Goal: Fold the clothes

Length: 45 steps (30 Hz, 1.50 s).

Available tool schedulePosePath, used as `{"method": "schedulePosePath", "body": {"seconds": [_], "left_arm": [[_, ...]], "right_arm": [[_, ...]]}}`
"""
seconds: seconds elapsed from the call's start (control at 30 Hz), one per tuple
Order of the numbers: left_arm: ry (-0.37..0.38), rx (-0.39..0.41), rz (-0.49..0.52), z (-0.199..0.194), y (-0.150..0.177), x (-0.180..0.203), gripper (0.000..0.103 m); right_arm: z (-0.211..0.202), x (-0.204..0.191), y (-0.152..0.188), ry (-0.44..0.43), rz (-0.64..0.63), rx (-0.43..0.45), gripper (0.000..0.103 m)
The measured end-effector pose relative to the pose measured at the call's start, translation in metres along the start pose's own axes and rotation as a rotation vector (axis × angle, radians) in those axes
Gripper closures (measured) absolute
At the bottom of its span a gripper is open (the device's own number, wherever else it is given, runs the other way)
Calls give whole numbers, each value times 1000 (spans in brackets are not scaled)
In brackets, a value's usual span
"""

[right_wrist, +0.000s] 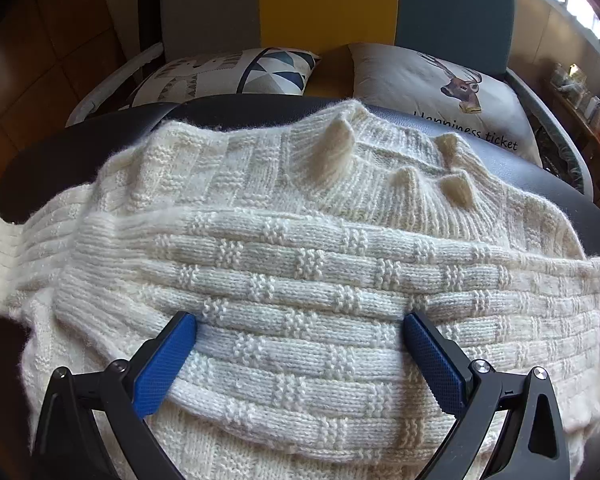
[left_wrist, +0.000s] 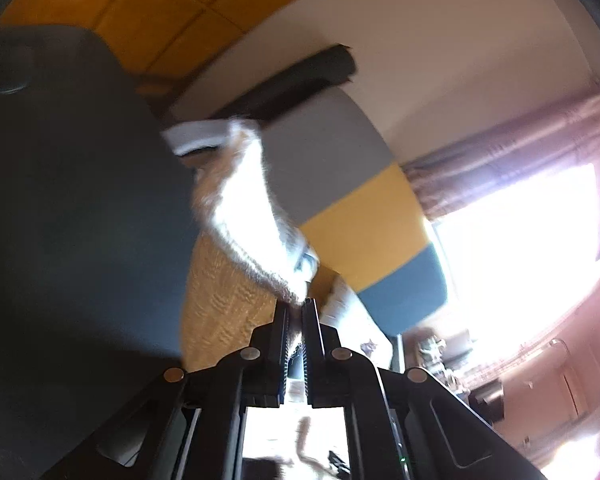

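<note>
A cream knitted sweater [right_wrist: 300, 264] lies spread on a dark table [right_wrist: 100, 128], with a folded band across its middle and small knitted points near the top. My right gripper [right_wrist: 300, 320] stands open just above it, blue pads [right_wrist: 168, 356] wide apart on either side of the folded band. In the left wrist view my left gripper [left_wrist: 296, 308] is shut on a fold of the same cream sweater [left_wrist: 244, 216], which is lifted and stretches up away from the fingers. That view is tilted and blurred.
Beyond the table is a grey, yellow and blue seat back [right_wrist: 332, 0] with two cushions, one patterned [right_wrist: 228, 72] and one with a deer print [right_wrist: 452, 84]. A bright window [left_wrist: 520, 232] and cluttered shelves [left_wrist: 460, 360] are at the right. The dark table surface [left_wrist: 68, 200] fills the left wrist view's left.
</note>
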<state>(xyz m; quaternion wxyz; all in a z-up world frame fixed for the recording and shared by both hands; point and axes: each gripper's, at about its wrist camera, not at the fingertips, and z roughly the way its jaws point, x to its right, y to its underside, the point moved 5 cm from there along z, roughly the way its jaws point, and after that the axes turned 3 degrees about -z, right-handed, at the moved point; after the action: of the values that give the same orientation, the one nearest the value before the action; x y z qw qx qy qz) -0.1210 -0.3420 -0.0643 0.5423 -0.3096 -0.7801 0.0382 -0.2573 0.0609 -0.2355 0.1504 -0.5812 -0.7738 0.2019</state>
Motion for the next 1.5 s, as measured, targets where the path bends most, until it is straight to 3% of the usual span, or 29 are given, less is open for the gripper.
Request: {"method": "schedulePosePath", "body": {"seconds": [0.23, 0.5, 0.9, 1.03, 1.13, 1.23, 1.3, 1.4, 1.5], "left_arm": [[109, -121, 59, 50, 37, 66, 99], [137, -344, 140, 120, 136, 115, 99], [-3, -617, 161, 204, 253, 83, 99], [-10, -652, 120, 213, 266, 72, 95], [29, -639, 79, 210, 258, 71, 91], [68, -611, 73, 195, 244, 74, 87], [92, -594, 38, 182, 233, 70, 87], [106, -571, 8, 159, 220, 60, 86], [106, -550, -9, 140, 213, 44, 86]], "right_arm": [[1, -2, 0, 5, -1, 10, 0], [-1, -1, 1, -11, -5, 34, 0], [-6, 2, 3, -59, -29, 54, 0], [-14, 6, 4, -116, -32, 72, 0], [-33, 14, 2, -163, 29, 139, 0], [-49, 17, -1, -418, 201, 177, 3], [-45, 14, -2, -553, 304, 141, 16], [-30, 16, 5, -655, 466, 86, 30], [-18, 16, 12, -692, 562, 69, 35]]}}
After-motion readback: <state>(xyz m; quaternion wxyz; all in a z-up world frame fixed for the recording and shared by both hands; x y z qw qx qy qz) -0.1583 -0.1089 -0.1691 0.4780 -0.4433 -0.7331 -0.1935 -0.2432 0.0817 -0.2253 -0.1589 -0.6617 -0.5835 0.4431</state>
